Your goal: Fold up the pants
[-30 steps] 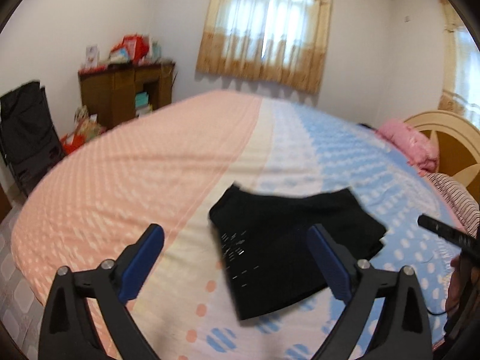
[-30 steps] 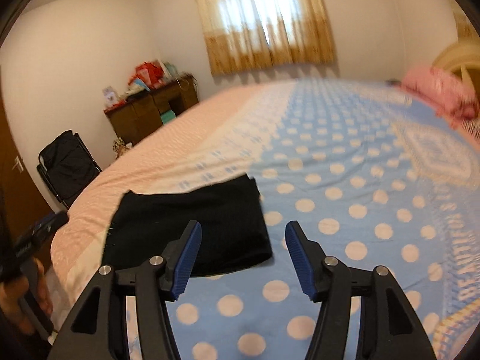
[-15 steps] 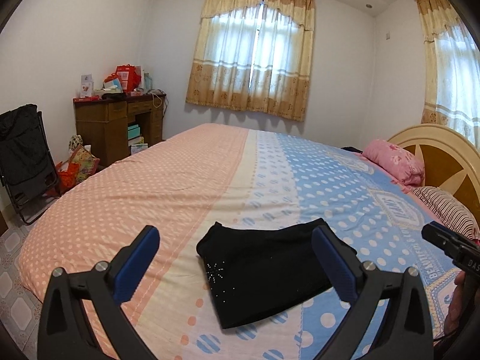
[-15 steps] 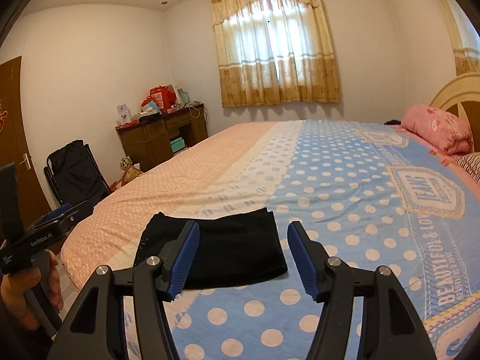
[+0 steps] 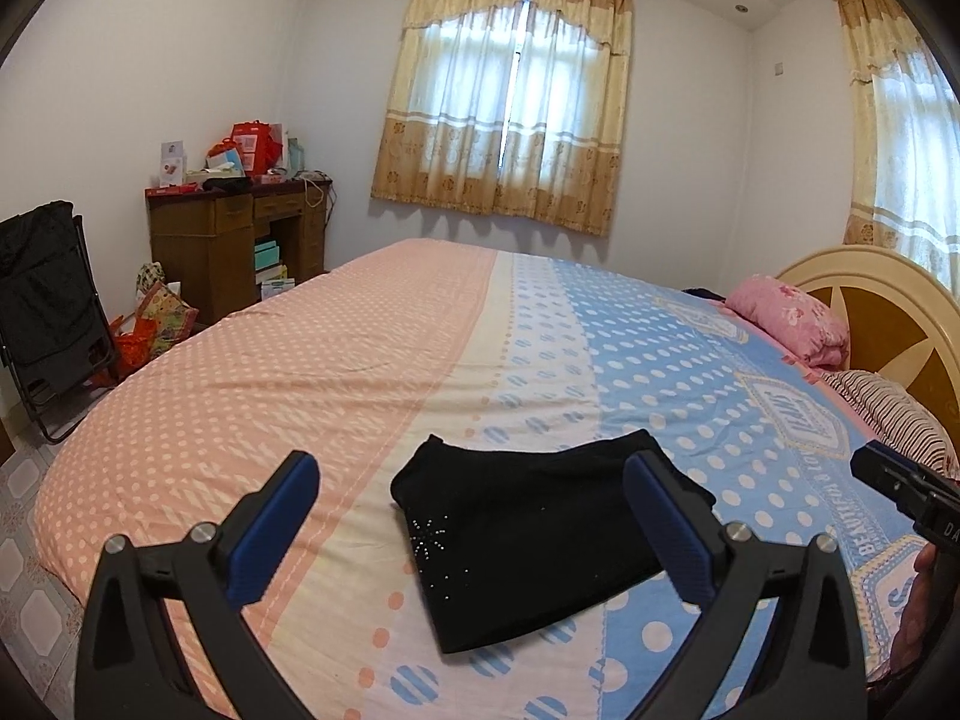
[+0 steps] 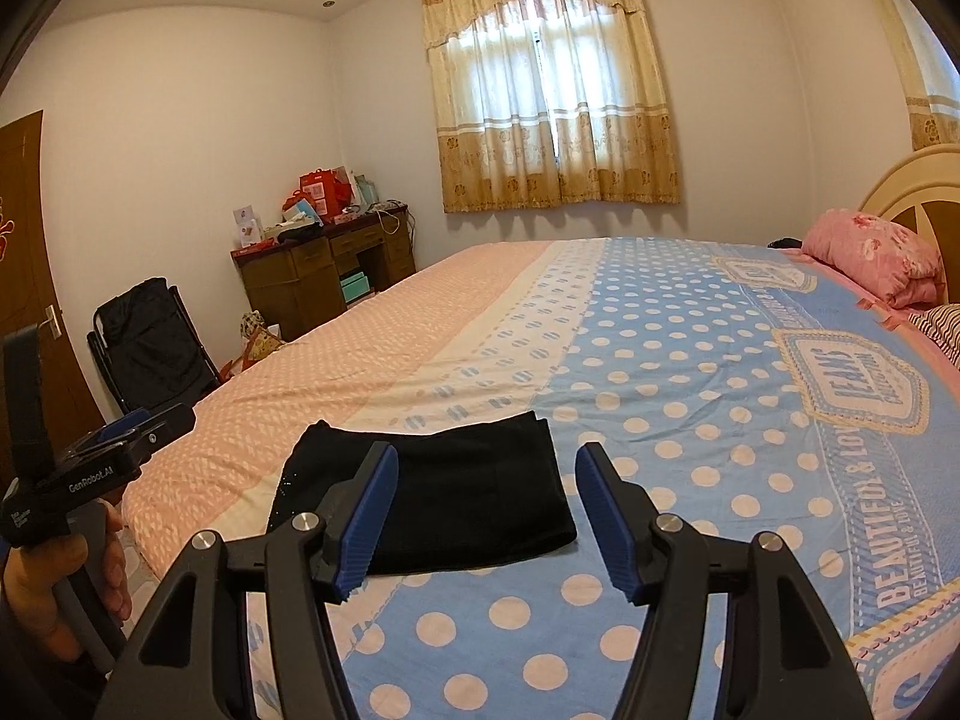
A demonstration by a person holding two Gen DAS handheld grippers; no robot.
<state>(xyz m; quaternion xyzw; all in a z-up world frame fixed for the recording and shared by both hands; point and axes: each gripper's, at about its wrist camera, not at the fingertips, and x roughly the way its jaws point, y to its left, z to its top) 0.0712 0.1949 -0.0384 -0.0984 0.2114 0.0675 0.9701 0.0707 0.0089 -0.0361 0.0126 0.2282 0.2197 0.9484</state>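
The black pants (image 5: 534,531) lie folded into a compact rectangle on the bed (image 5: 336,372) near its front edge, both the left gripper (image 5: 474,531) and right gripper (image 6: 486,516) raised above them with jaws spread and empty, so a careless low pass could likely snag and undo the fold

Ahead of the fingers lie one folded pair of black pants (image 5: 528,534) on one bed (image 5: 336,372), two pillows, one desk (image 5: 234,240) and one chair (image 5: 48,312).
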